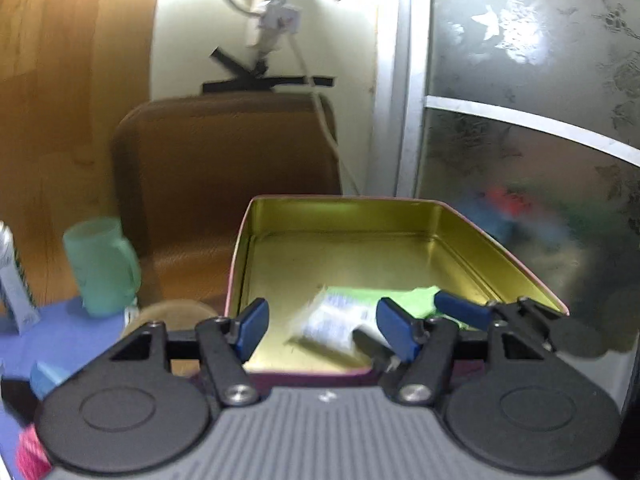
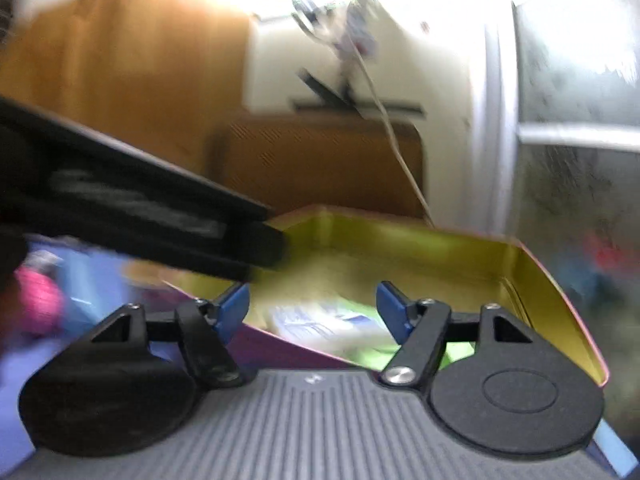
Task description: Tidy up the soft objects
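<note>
Sitting on blue cloth (image 1: 72,336) w/ mug (image 1: 102,266), tin (image 1: 360,220); both jaws open.

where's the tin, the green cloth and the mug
tin (image 1: 352,216): left wrist view, on its far inner wall.
green cloth (image 1: 416,300): left wrist view, on the bare part lying in the tin.
mug (image 1: 98,264): left wrist view, on its pale green side, left of the tin.
</note>
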### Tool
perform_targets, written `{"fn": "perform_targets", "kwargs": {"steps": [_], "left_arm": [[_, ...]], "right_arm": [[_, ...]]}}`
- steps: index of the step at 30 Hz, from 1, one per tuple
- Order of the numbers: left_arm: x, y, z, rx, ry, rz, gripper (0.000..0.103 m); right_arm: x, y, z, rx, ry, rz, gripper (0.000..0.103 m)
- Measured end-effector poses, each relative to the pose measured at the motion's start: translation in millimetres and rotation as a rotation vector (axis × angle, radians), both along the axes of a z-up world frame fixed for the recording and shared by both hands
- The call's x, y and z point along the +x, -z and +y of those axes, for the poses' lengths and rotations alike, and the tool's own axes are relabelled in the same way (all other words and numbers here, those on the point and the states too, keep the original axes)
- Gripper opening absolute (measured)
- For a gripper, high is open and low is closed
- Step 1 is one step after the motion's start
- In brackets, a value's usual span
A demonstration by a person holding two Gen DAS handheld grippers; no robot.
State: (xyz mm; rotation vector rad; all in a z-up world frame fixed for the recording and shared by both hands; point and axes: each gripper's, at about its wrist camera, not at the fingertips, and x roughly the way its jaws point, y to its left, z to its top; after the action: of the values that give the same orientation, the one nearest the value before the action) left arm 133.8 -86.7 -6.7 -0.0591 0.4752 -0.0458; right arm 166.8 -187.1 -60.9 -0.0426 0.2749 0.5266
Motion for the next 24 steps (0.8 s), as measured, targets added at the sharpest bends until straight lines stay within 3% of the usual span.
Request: {"fn": "perform_targets", "kwargs": {"steps": [4, 7, 10, 14, 17, 21, 24], "left_arm": [[-41, 7, 22, -0.037, 0.007, -0.029, 0.071], [-79, 15, 47, -0.097, 0.006, -0.015, 0.071], [-120, 27, 73, -0.109, -0.034, -0.013, 0.071], [-155, 42, 116, -0.112, -0.171, 0.028, 0.071], [-173, 50, 148, -0.162, -0.281, 0.040, 0.070], [-187, 50, 175, -0.217, -0.338, 0.020, 0.071], [-199, 56, 185, -0.252, -0.346, 0.005, 0.071]], "right_arm": [[-5, -1, -18, 0.077, -0.007, 0.031, 0.072], [-14, -3, -20, 0.102, -0.030, 0.025, 0.068], [-27, -4, -9, 0.120, -0.098, 0.042, 0.051], [-49, -9, 24, 0.082, -0.278, 0.054, 0.031], [-61, -10, 60, 0.050, -0.424, 0.085, 0.031], [-76, -8, 111, -0.032, -0.549, 0.087, 0.033], [-78, -7, 149, -0.090, -0.586, 0.071, 0.045]]}}
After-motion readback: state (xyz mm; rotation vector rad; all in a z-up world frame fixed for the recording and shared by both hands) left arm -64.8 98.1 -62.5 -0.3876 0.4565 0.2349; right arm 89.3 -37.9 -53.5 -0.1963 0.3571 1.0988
